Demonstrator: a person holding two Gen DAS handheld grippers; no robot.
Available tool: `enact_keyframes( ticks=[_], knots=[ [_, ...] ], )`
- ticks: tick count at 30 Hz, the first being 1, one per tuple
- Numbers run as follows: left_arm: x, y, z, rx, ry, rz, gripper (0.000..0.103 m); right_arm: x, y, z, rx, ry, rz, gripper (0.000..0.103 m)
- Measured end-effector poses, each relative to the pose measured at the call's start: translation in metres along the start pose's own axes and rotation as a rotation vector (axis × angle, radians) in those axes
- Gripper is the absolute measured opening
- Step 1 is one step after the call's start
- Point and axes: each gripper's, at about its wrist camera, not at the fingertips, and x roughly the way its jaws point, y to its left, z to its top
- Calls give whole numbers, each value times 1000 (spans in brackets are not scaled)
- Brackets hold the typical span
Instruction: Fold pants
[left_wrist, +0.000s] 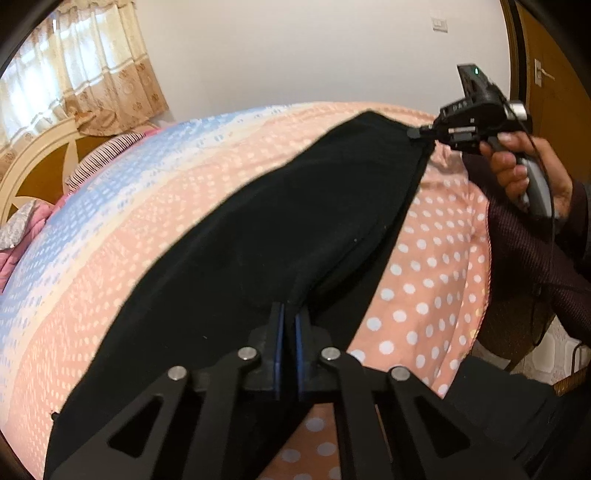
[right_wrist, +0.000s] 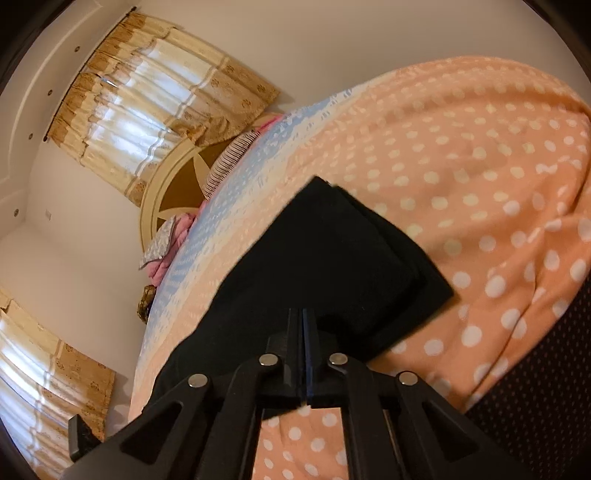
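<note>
Black pants (left_wrist: 295, 229) lie stretched across a bed with a peach polka-dot and blue cover (left_wrist: 147, 206). My left gripper (left_wrist: 289, 314) is shut on the near edge of the pants, with cloth pinched between its blue pads. My right gripper (left_wrist: 415, 132) is at the far right corner of the pants, shut on that edge, held by a hand. In the right wrist view the pants (right_wrist: 332, 258) run away from my right gripper (right_wrist: 303, 314), which is shut on their near edge; folded layers show at the far end.
A cream headboard (left_wrist: 33, 166) with pillows (left_wrist: 103, 155) stands at the left end of the bed. Curtains (left_wrist: 74, 74) hang behind it. A wooden door (left_wrist: 546, 74) is at the right. The bed edge (left_wrist: 484, 295) drops off near the person's arm.
</note>
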Motion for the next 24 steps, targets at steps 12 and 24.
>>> enact_keyframes(
  ticks=[12, 24],
  knots=[
    [-2, 6, 1, -30, -10, -28, 6, -36, -22, 14, 80, -27, -84, 16],
    [1, 8, 1, -54, -1, -44, 6, -24, -30, 20, 80, -8, -82, 48]
  ],
)
